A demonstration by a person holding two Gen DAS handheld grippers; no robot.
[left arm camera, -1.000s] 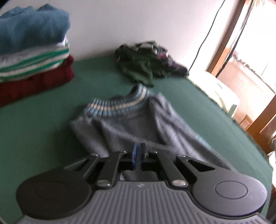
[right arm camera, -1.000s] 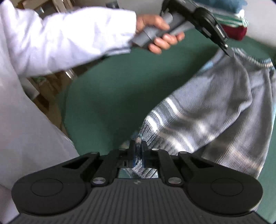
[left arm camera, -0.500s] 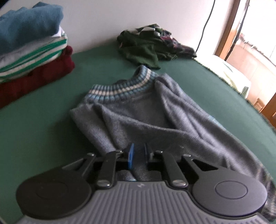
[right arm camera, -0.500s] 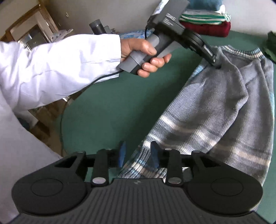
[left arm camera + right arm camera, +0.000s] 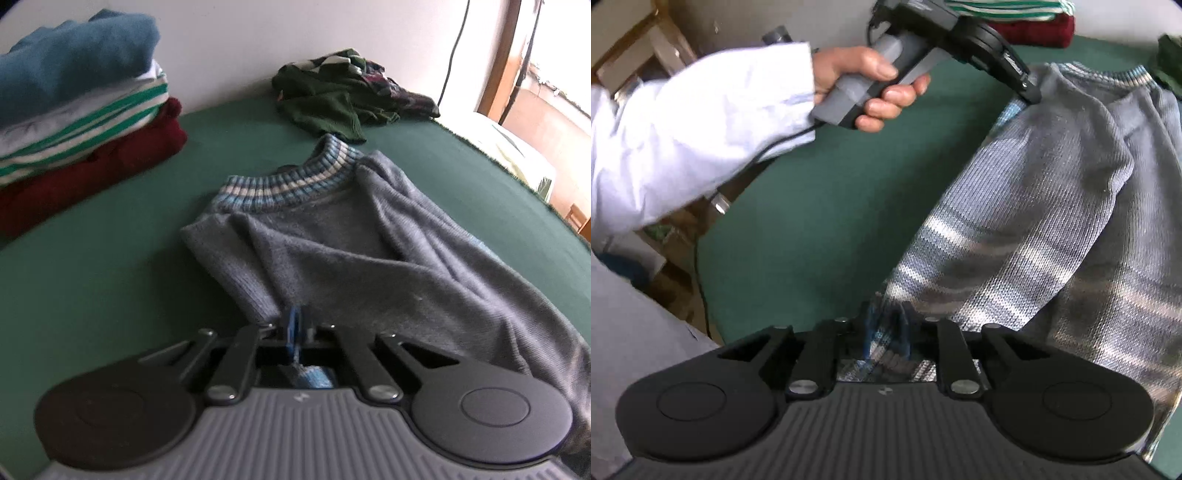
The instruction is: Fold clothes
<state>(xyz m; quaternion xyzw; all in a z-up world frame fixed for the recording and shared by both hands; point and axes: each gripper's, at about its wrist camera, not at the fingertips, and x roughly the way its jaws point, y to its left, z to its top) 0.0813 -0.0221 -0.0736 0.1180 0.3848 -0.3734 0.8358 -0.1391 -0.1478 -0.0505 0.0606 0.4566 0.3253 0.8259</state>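
Note:
A grey knit sweater point(image 5: 351, 254) with a blue-and-white striped collar lies on the green table point(image 5: 92, 280), partly folded lengthwise. It also shows in the right wrist view point(image 5: 1052, 206) with pale stripes near its hem. My left gripper point(image 5: 295, 325) is shut on the sweater's left folded edge, below the collar; it also shows in the right wrist view point(image 5: 1030, 96). My right gripper point(image 5: 888, 323) is shut on the striped hem, with fabric bunched between its fingers.
A stack of folded clothes point(image 5: 74, 110), blue over green-striped over dark red, stands at the back left. A crumpled pile of dark green clothes point(image 5: 343, 96) lies at the back by the wall. The table's right edge point(image 5: 535, 184) drops off toward a window.
Both grippers opened half a second ago and have closed again on the sweater. The left gripper took a new hold on the left edge, the right one on the hem.

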